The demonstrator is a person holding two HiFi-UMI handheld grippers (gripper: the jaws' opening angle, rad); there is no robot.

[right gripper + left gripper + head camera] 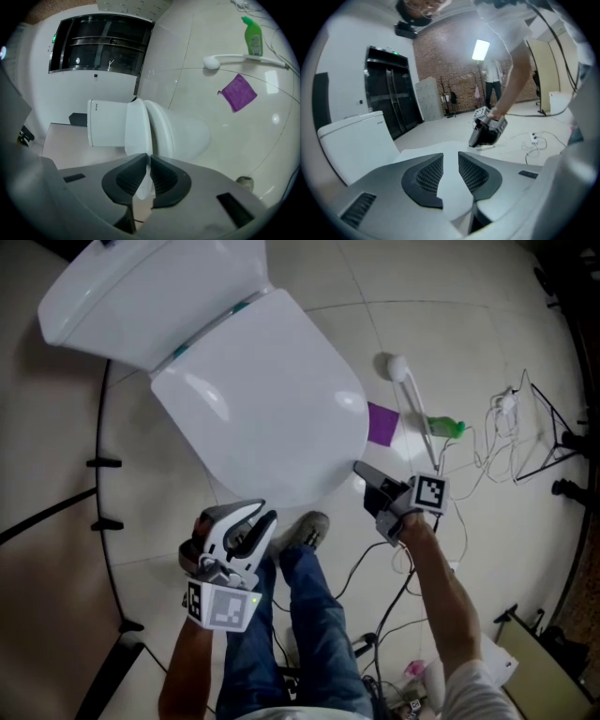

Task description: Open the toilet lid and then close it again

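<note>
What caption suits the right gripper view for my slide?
Right gripper, jaws shut on the toilet lid at its edge.

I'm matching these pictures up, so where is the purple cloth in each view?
Head view: purple cloth on the floor, just right of the toilet lid.
Left gripper view: not in it.
Right gripper view: upper right, flat on the floor.
Shared landmark: the toilet tank.

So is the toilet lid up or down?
Down, or barely lifted: the head view shows the toilet lid covering the bowl. The right gripper is shut on its front rim; any gap cannot be told.
</note>
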